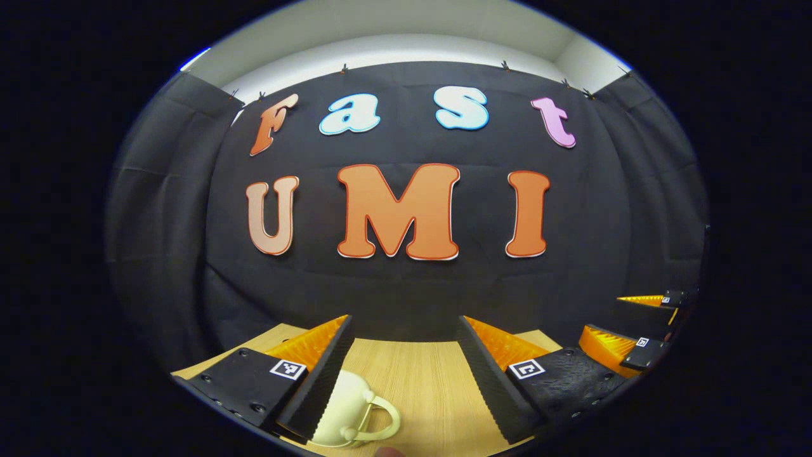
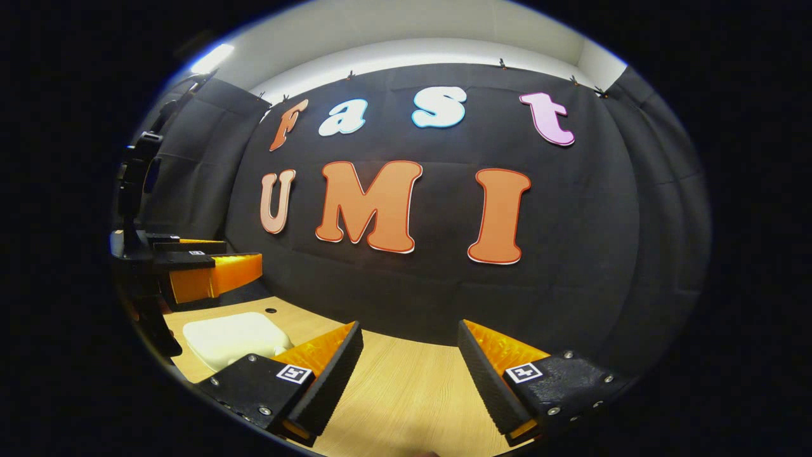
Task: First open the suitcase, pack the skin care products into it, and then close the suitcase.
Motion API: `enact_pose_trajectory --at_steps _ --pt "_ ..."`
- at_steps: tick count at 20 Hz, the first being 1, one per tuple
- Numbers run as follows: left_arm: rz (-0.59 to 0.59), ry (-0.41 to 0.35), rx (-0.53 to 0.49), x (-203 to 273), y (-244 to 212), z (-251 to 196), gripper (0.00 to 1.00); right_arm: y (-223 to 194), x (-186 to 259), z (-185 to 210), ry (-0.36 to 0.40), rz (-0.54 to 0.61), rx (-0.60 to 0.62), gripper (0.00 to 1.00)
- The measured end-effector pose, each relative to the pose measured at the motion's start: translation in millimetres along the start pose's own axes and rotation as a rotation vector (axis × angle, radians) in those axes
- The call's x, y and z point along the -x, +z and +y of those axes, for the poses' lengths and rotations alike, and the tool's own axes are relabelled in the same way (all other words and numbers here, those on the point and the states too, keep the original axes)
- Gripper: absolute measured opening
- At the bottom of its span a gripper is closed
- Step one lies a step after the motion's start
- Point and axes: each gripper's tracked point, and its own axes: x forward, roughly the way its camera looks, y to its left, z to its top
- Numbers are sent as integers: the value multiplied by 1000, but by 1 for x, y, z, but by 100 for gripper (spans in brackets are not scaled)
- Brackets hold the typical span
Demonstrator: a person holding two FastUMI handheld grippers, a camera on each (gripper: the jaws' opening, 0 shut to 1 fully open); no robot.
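Black cloth lines the booth's back wall, and a pale wooden tabletop (image 1: 412, 381) runs up to it beneath both grippers.

In the left gripper view, the left gripper (image 1: 406, 374) has its black, orange-backed fingers spread wide, with bare wood between them and nothing pinched. Just inside the near-left finger, partly hidden behind its ridged pad, sits a cream-white rounded plastic suitcase (image 1: 346, 406) with a looped carry handle (image 1: 380, 419) pointing toward the gap between the jaws. Its lid looks down, though most of the shell is cut off by the finger and the lower edge of the view. Farther out to the right of these jaws, the right gripper (image 1: 641, 324) shows, its two orange-and-black fingers apart with nothing between them.

In the right gripper view, the right gripper (image 2: 409, 374) stands with jaws spread over bare wood, holding nothing. Outward to the left of its left finger lies the same cream suitcase (image 2: 231, 336), flat on the table, its top unbroken and shut, so its contents cannot be seen. Beyond it, higher and farther left, the left gripper (image 2: 203, 263) hangs above the table.
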Motion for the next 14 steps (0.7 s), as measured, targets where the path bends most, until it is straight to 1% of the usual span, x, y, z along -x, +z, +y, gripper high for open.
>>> enact_pose_trajectory --at_steps 1,2,3,5,8,10,11,12,14 --pt "-23 -1 -17 4 3 -1 100 1 2 -1 -3 -5 2 95" --pt "-38 -7 -35 7 5 -5 100 2 2 -1 -7 -7 5 99" --pt "-42 -16 -42 11 5 -9 99 2 2 -2 -10 -11 6 95" --pt "-27 -35 -56 13 1 -18 100 5 3 -4 -18 -22 6 95" --pt "-14 -41 -85 6 -7 -27 100 8 5 -10 -37 -38 7 95" --pt "-19 -40 -121 5 -10 -31 99 7 6 -9 -28 -39 1 95" --pt "-18 -47 -132 6 -12 -34 100 5 6 -9 -28 -36 -3 95" --pt "-19 -52 -136 8 -14 -36 99 5 6 -9 -29 -35 -4 95" --pt "-21 -65 -139 11 -15 -40 100 7 8 -8 -24 -44 -7 95"
